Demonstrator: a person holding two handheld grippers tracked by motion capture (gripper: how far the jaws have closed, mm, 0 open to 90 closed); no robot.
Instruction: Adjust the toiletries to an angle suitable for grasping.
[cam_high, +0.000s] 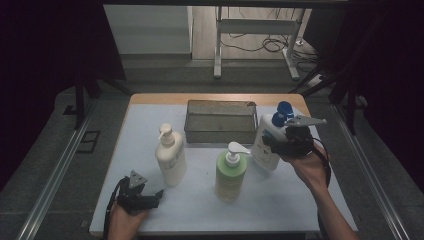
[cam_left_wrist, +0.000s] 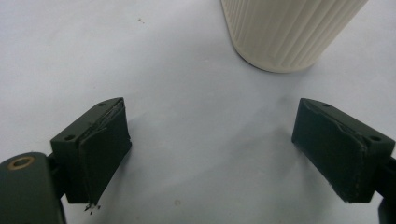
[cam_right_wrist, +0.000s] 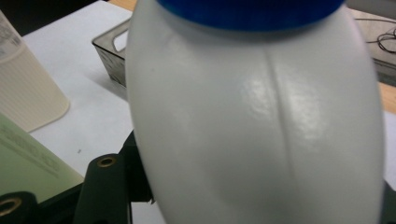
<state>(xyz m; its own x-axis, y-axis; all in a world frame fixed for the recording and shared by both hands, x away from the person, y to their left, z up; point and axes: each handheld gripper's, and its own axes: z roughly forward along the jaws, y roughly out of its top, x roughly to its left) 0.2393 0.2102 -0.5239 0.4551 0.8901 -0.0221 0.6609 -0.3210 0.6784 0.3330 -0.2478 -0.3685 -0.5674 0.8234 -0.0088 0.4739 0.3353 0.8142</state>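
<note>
White bottle (cam_right_wrist: 257, 121) with blue pump, its label print too blurred to read, clamped between right gripper (cam_high: 289, 145) fingers; left gripper (cam_left_wrist: 212, 149) wide, cream bottle (cam_left_wrist: 289, 32) just beyond

1. A cream ribbed plastic pump bottle (cam_high: 170, 157) stands upright on the left half of my table; through my left gripper view its base (cam_left_wrist: 289, 32) sits just ahead, touching nothing.
2. A pale green plastic pump bottle with a white pump head (cam_high: 231, 172) stands upright near the table's middle, well apart from the cream one.
3. A dark wire-mesh rectangular basket (cam_high: 221, 134) sits at the far side, behind both bottles.
4. A white sheet covers the wooden table (cam_high: 150, 98); bare wood shows along the far edge.
5. Beyond the table: a white metal frame leg (cam_high: 218, 47) and loose cables (cam_high: 260, 46) on the floor.
</note>
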